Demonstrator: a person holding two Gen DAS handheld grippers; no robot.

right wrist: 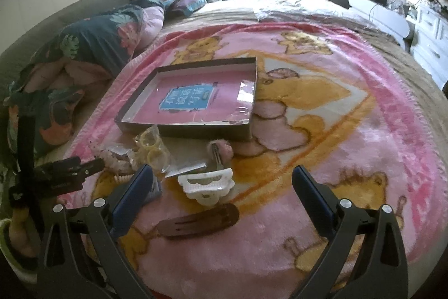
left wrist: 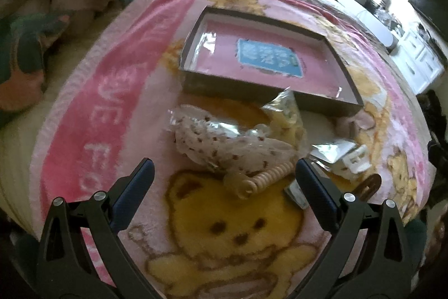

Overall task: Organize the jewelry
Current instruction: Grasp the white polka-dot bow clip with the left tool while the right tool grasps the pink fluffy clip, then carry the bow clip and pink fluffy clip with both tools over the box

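A shallow dark box (left wrist: 240,87) (right wrist: 179,130) with a pink floor and a blue label lies on the pink bear blanket. In front of it lie hair accessories: a clear bag of spotted fabric (left wrist: 224,142), a bag of yellow rings (left wrist: 285,111) (right wrist: 151,147), a cream spiral hair tie (left wrist: 266,177), a white claw clip (right wrist: 205,182) (left wrist: 357,159), a brown snap clip (right wrist: 198,220) (left wrist: 369,185) and a pink fluffy clip (right wrist: 224,149). My left gripper (left wrist: 224,173) is open just before the spiral tie. My right gripper (right wrist: 222,178) is open over the white claw clip.
The blanket (right wrist: 350,159) covers a bed. A folded floral quilt (right wrist: 92,46) lies at the left. White drawers (right wrist: 431,44) and a cluttered desk stand at the right. The left gripper's body (right wrist: 64,173) shows at the left of the right wrist view.
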